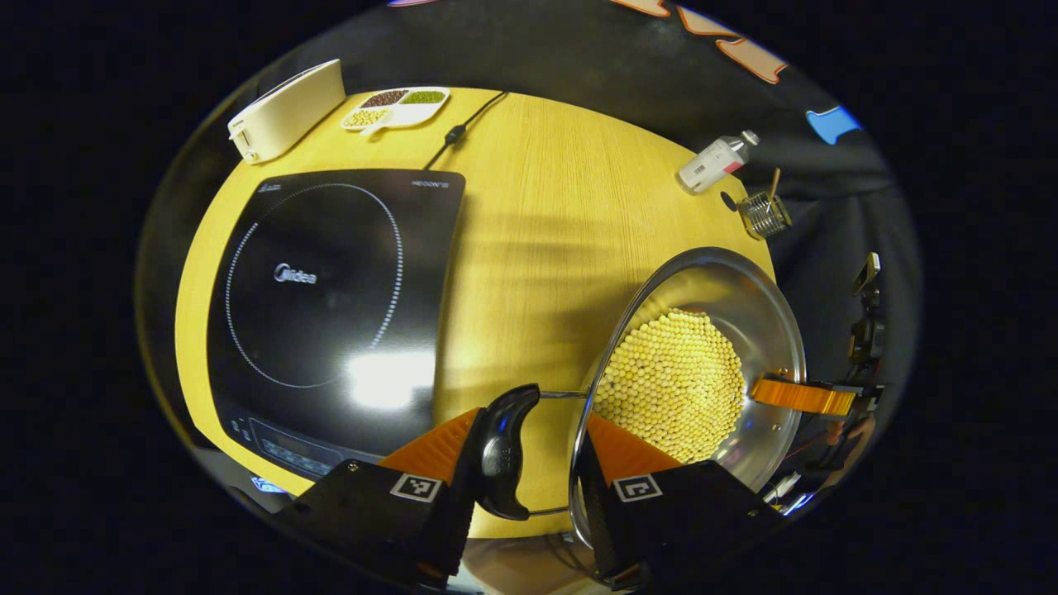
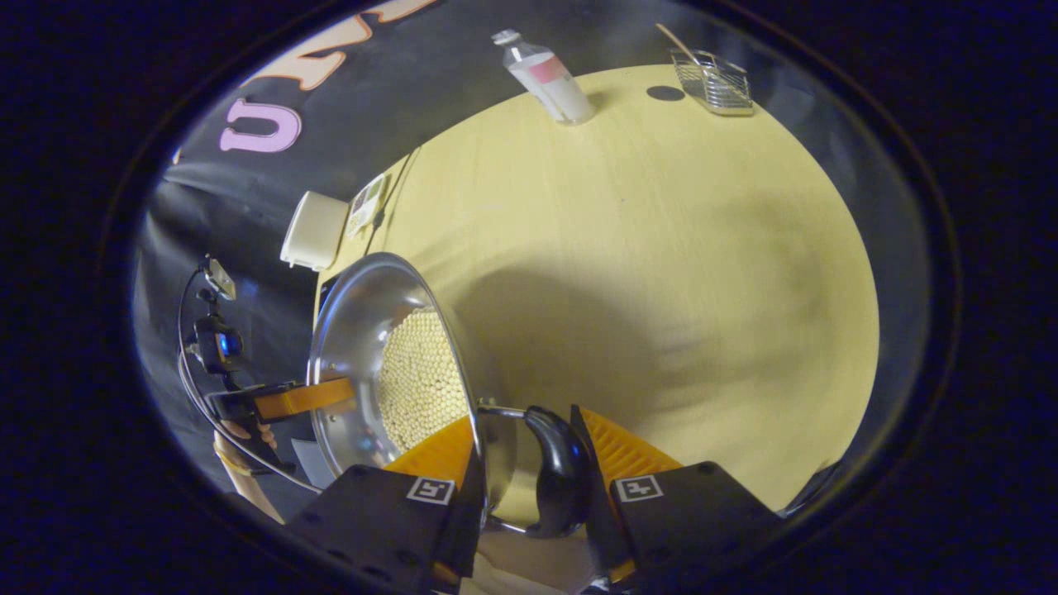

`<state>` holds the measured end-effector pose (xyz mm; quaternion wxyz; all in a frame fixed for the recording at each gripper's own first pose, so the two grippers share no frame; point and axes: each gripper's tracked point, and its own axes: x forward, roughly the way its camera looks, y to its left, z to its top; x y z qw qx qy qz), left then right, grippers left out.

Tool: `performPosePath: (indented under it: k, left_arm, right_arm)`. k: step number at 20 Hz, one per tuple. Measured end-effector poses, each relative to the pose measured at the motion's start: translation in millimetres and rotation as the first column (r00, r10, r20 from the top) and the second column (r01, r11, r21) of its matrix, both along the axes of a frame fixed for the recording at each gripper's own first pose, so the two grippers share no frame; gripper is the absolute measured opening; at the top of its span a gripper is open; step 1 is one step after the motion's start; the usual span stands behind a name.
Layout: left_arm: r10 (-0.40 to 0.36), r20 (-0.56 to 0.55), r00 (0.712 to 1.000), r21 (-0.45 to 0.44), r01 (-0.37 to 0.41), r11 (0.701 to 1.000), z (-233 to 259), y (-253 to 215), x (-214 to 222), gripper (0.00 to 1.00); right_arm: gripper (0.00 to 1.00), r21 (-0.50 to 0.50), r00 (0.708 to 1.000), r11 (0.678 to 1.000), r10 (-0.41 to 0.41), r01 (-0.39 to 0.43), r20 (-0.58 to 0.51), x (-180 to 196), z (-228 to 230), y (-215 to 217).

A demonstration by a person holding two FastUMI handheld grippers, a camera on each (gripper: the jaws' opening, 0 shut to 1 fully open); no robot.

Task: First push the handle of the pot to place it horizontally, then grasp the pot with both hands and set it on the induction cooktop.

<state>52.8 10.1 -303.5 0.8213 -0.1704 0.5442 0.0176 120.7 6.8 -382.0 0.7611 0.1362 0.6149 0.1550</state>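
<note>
Each tool [image 1: 529, 463] [image 2: 522, 463] grasps a black side handle [image 1: 504, 450] [image 2: 558, 479] and rim, steadying the bean-filled steel pot [image 1: 702, 364] (off the worktop, I judge) for the black induction cooktop [image 1: 331, 306].

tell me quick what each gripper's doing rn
Left gripper: fingers straddle the pot's black side handle and rim; contact cannot be told.
Right gripper: same on the opposite handle; cannot be told.

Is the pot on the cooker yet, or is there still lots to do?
Not yet. Each claw, left and right, has a side handle of the pot between its fingers, so the grasp looks made. The pot, full of beans, is beside the cooker, tilted. Still left: carry it over and set it down.
</note>
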Motion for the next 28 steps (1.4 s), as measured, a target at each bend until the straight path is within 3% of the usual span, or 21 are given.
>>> performPosePath:
  k: [1,2,3,5,6,10,14,15,18,19,21,26,28]
  left_arm:
    - [-0.010,0.009,1.000,0.008,0.010,1.000,6,10,-4,0.61]
    - [-0.020,0.016,1.000,0.014,0.020,1.000,11,20,-9,0.61]
    - [-0.029,0.027,0.999,0.019,0.029,0.999,16,32,-13,0.61]
    - [-0.040,0.051,0.998,0.022,0.039,0.999,24,60,-20,0.61]
    - [-0.044,0.061,0.997,0.022,0.043,0.999,26,74,-24,0.61]
    - [-0.045,0.077,0.996,0.022,0.044,0.999,29,140,-41,0.61]
    - [-0.050,0.100,0.994,0.045,0.045,0.998,28,207,-46,0.62]
    - [-0.051,0.107,0.993,0.053,0.045,0.998,29,223,-46,0.60]
    - [-0.052,0.126,0.991,0.073,0.043,0.996,25,265,-35,0.61]
    - [-0.053,0.134,0.990,0.085,0.042,0.995,26,278,-32,0.61]
    - [-0.063,0.149,0.987,0.110,0.047,0.993,26,302,-24,0.60]
    - [-0.065,0.176,0.982,0.144,0.039,0.989,18,331,0,0.60]
    - [-0.059,0.182,0.982,0.153,0.031,0.988,12,340,7,0.60]
  right_arm:
    - [0.55,0.003,1.000,1.000,-0.003,0.003,0.004,-6,4,11]
    - [0.51,0.006,1.000,1.000,-0.008,0.008,0.010,-11,8,22]
    - [0.55,0.006,1.000,1.000,-0.012,0.012,0.019,-14,12,34]
    - [0.51,0.005,0.999,1.000,-0.026,0.026,0.038,-25,18,60]
    - [0.55,0.003,0.998,1.000,-0.031,0.031,0.047,-30,19,77]
    - [0.53,0.005,0.997,0.999,-0.045,0.045,0.068,-47,19,144]
    - [0.56,0.014,0.995,0.999,-0.042,0.041,0.086,-52,13,209]
    - [0.51,0.017,0.995,0.999,-0.041,0.040,0.095,-51,11,224]
    - [0.51,0.021,0.990,0.999,-0.037,0.034,0.136,-37,8,267]
    - [0.56,0.024,0.990,0.999,-0.040,0.037,0.138,-32,6,278]
    - [0.51,0.028,0.988,0.999,-0.047,0.043,0.146,-19,0,299]
    - [0.55,0.026,0.977,0.997,-0.072,0.068,0.201,19,-7,327]
    - [0.49,0.024,0.975,0.997,-0.071,0.067,0.209,27,-14,334]
